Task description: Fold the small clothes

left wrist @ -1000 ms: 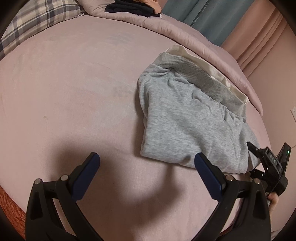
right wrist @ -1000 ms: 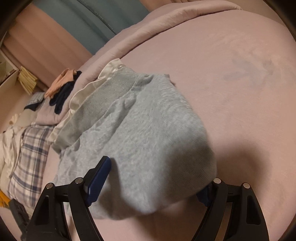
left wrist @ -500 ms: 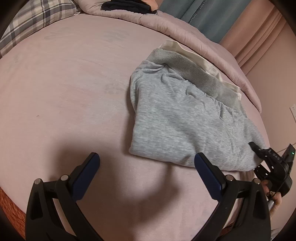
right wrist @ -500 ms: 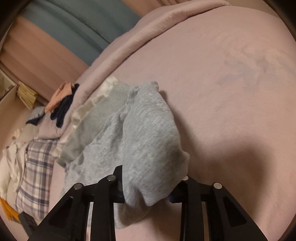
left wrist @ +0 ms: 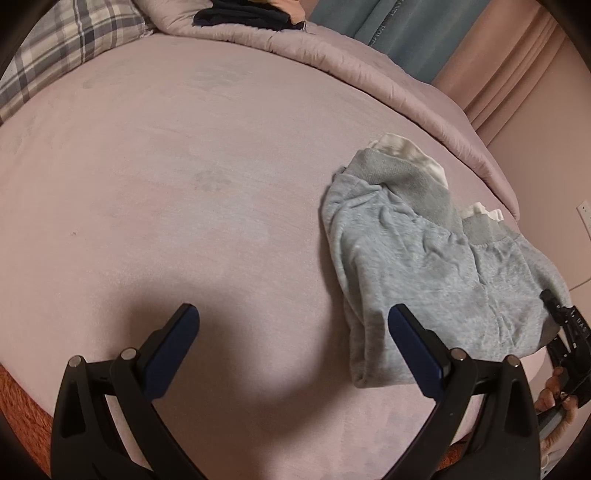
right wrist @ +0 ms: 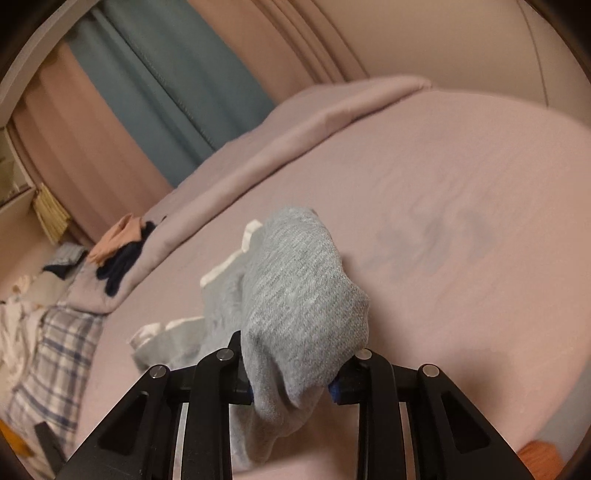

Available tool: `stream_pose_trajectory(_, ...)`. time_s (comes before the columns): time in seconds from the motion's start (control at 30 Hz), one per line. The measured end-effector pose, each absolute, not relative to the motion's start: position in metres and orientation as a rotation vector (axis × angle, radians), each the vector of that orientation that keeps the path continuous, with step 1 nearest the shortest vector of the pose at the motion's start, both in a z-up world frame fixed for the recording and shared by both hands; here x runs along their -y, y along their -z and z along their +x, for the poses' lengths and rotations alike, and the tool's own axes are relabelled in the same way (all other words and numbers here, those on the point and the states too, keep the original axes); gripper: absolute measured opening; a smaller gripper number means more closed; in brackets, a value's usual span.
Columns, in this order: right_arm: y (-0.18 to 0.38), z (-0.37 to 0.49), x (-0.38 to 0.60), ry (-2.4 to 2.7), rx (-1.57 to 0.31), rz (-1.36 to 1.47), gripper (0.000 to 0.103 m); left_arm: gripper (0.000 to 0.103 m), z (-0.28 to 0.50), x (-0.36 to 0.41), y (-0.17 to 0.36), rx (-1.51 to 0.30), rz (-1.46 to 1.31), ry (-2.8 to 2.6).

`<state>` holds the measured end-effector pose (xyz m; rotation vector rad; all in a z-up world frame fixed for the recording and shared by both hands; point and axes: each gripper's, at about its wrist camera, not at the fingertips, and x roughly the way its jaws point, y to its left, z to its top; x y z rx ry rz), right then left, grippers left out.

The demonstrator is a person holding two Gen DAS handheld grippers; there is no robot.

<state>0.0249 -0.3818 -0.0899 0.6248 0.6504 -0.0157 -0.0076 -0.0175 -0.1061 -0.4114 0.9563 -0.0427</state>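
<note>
Right wrist view shows the right gripper (right wrist: pixel 291 376), jaws clamped on the grey sweatpants (right wrist: pixel 295 295), lifting a fold that next needs carrying across the bed (right wrist: pixel 461 221) while the left gripper (left wrist: pixel 291 347), jaws apart, hovers empty.

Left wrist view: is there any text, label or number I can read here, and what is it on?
"HOME": on the teal curtain, running sideways along the fabric.
More letters above it on the same curtain: cut by the picture's edge, not readable.
White marks on the body of the right tongs: too small to read.
Grey garment and pink bedcover: no text.
</note>
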Motion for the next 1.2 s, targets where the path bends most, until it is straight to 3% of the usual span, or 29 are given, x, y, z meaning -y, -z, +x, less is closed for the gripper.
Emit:
stream_pose_trajectory(0.6, 0.026, 0.042, 0.289, -0.236, -0.555, 0.316, 0.028, 0.102, -0.012, 0.025, 0.096, -0.950, -0.402, 0.081)
stream_pose_trajectory(1.2, 0.063, 0.046, 0.189, -0.410, -0.715, 0.047, 0.028, 0.102, -0.019, -0.012, 0.092, -0.925, -0.452, 0.017)
